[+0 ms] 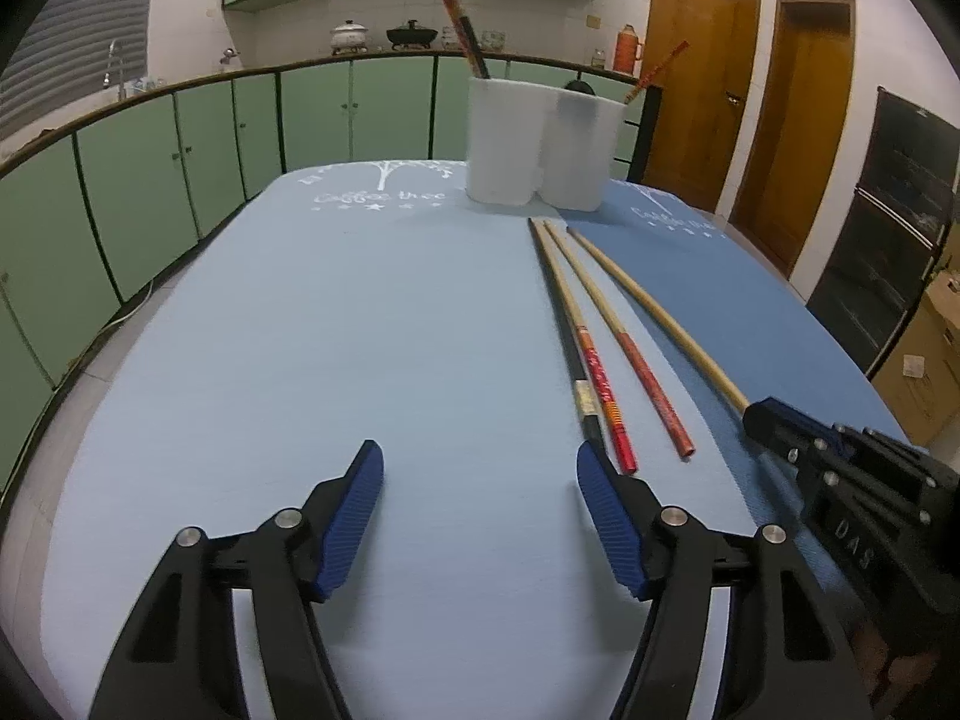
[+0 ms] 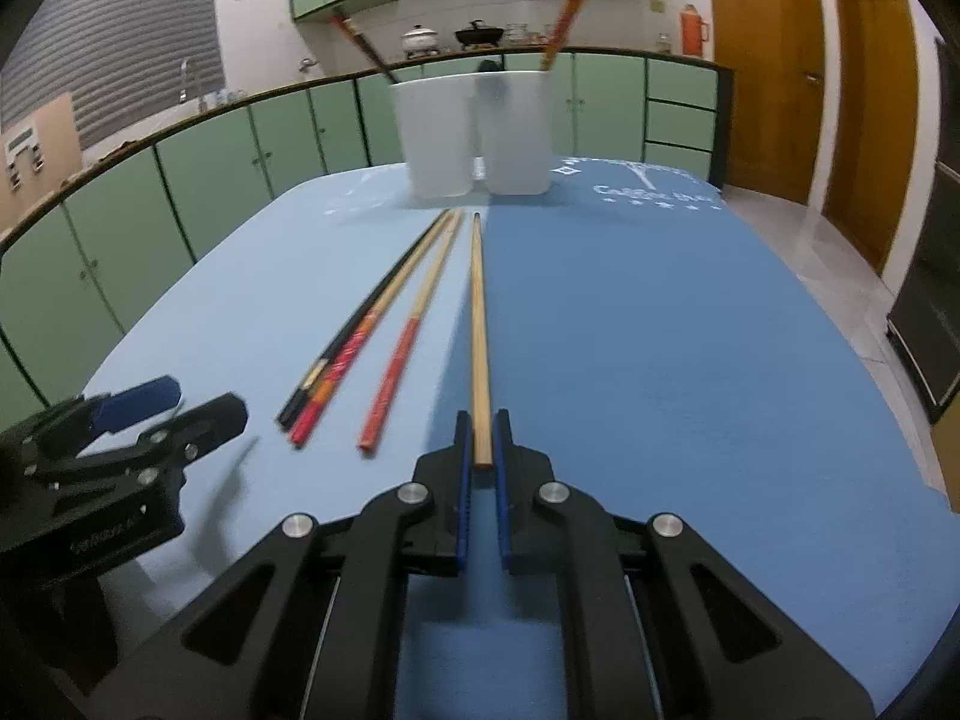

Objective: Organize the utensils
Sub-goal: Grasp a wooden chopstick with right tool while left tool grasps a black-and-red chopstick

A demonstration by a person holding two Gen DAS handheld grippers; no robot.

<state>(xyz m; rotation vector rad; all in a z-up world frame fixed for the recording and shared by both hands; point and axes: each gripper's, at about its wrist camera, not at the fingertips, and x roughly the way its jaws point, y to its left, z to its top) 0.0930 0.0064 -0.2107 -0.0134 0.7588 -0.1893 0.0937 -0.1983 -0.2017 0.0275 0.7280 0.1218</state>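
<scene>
- The right gripper is pinched tight on the near end of a plain wooden chopstick, which runs straight away along the seam between the two mats.
- The left gripper stands spread over bare mat with nothing between its jaws; its right finger sits just beside the near ends of the loose chopsticks.
- Three more lie just left of the held one: a black chopstick, a red-patterned chopstick touching it, and a red-handled chopstick a little apart.
- At the far end stand two white holders, side by side and touching, each with a chopstick leaning out.
- Nothing lies between the held chopstick's far tip and the holders.
- The light blue mat is open to the left; the darker blue mat is open to the right, up to the table's edges.
- Around it: green cabinets, a counter with pots, wooden doors.
</scene>
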